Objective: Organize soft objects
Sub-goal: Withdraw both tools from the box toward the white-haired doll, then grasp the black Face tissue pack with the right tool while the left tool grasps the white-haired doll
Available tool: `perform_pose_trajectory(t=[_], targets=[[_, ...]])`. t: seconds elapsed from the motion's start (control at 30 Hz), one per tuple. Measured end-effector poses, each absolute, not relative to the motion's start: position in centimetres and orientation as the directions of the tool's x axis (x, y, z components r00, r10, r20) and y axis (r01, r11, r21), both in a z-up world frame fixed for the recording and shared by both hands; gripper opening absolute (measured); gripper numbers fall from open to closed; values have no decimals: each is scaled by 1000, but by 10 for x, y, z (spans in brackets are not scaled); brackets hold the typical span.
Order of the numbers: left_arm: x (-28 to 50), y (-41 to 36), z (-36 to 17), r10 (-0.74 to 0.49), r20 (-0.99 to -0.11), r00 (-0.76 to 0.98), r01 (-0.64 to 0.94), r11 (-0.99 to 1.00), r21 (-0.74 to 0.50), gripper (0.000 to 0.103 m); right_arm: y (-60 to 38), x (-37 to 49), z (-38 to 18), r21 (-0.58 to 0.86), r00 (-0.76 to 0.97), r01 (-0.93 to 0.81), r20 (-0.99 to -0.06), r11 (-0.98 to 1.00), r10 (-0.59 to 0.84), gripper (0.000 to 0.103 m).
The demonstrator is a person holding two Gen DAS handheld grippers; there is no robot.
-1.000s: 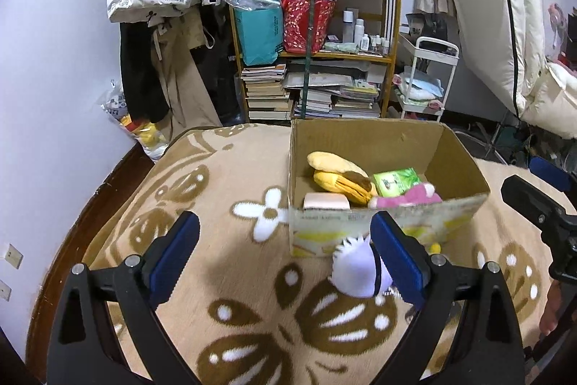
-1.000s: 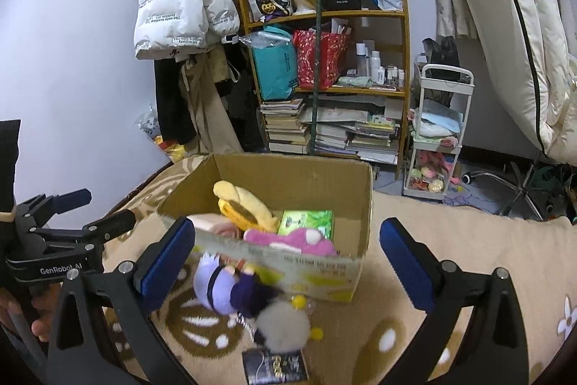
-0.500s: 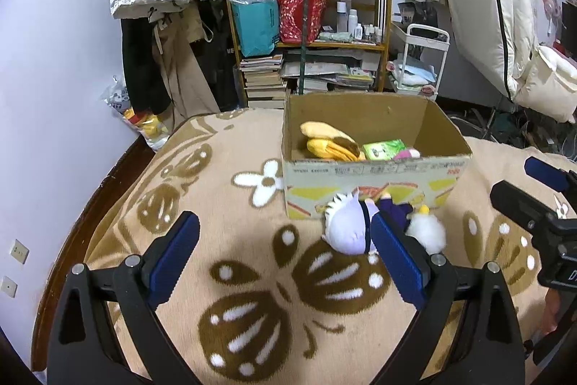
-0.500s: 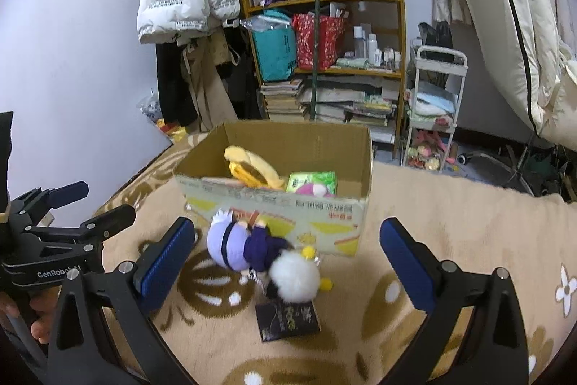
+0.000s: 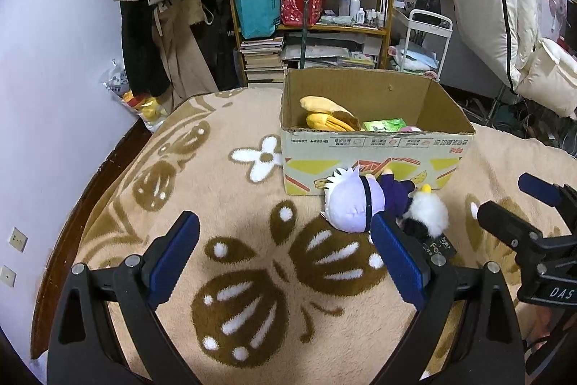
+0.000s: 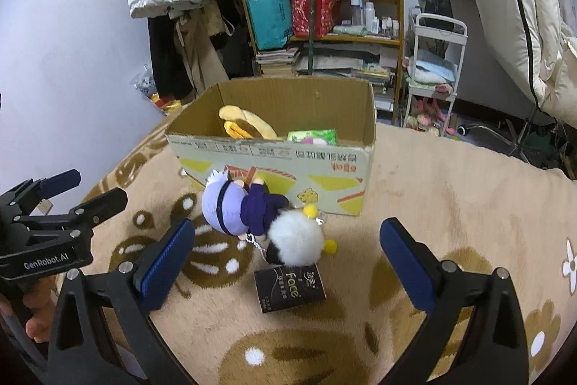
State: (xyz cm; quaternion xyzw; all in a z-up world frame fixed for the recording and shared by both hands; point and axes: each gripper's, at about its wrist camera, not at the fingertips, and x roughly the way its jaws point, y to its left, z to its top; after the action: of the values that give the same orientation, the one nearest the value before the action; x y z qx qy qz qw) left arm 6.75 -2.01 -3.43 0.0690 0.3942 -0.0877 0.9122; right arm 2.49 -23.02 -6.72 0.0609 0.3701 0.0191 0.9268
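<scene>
Presently: left gripper [image 5: 285, 253] wide open, empty, over rug [image 5: 223, 175]. Right gripper [image 6: 288, 260] wide open, empty, above floor items. Box [image 6: 274, 165] on rug, top open; inside: yellow plush [image 6: 245, 125], green pack [image 6: 313, 135], pink item, mostly hidden. Doll [image 6: 234, 204], pale hair, purple clothes, lying on rug, touching box front. White pompom [image 6: 295, 240] just beside doll. Black pack [image 6: 288, 284] flat on rug, touching pompom. Shelf [image 6: 321, 24] behind box.
</scene>
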Motion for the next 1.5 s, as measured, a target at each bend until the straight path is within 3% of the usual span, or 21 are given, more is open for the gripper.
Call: perform_pose_trajectory(t=[0.87, 1.5], targets=[[108, -35, -68, -179, -812, 556, 256, 966, -37, 95, -232, 55, -111, 109, 588, 57, -807, 992, 55, 103], [146, -68, -116, -270, -857, 440, 297, 944, -145, 95, -218, 73, -154, 167, 428, -8, -891, 986, 154, 103]])
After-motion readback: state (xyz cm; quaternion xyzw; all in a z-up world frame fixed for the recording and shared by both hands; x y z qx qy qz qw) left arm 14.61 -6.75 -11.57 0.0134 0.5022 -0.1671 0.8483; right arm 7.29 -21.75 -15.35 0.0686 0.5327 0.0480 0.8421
